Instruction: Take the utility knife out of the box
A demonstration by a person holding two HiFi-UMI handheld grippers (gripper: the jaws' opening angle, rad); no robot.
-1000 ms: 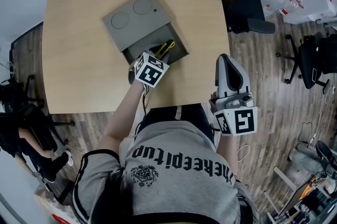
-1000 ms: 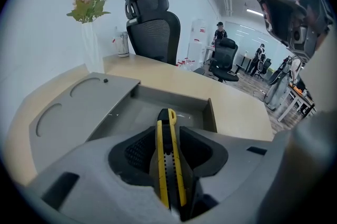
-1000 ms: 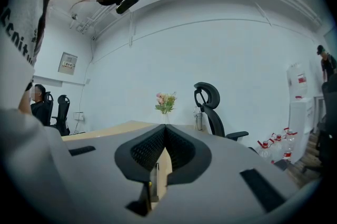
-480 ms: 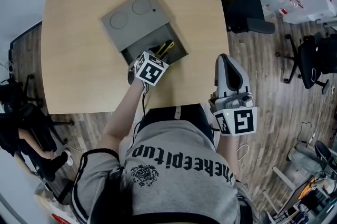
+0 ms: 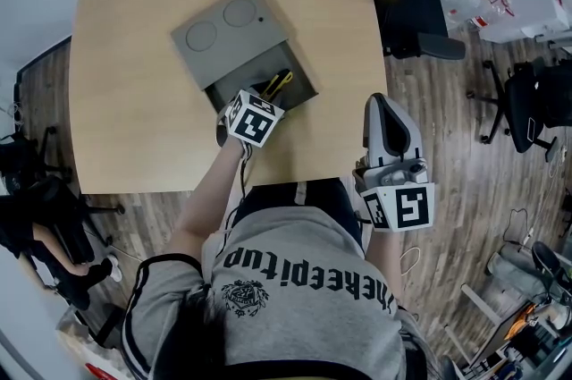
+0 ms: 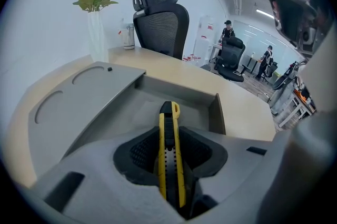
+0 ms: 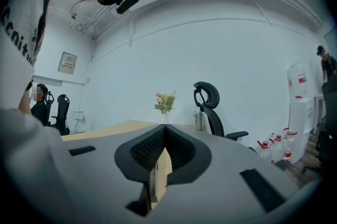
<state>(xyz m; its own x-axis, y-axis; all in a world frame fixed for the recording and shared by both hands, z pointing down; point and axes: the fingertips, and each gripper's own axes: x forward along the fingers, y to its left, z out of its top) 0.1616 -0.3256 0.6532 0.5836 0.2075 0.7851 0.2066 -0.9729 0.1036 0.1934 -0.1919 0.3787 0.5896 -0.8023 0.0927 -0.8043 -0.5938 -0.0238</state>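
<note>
L claw (image 6: 169, 136) – just closing – pinches utility knife (image 6: 169, 159) in box (image 6: 216, 112).

I see the box (image 5: 228, 25) mid-tabletop (image 5: 125, 110), the utility knife (image 6: 169, 154) in its near open compartment, the vase (image 6: 96, 33) behind.

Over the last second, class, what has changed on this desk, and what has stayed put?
The left gripper has just been closing its jaws on the utility knife between them, which is still in the box. Nothing else visibly moved: the box and the shut right gripper stayed put.
</note>
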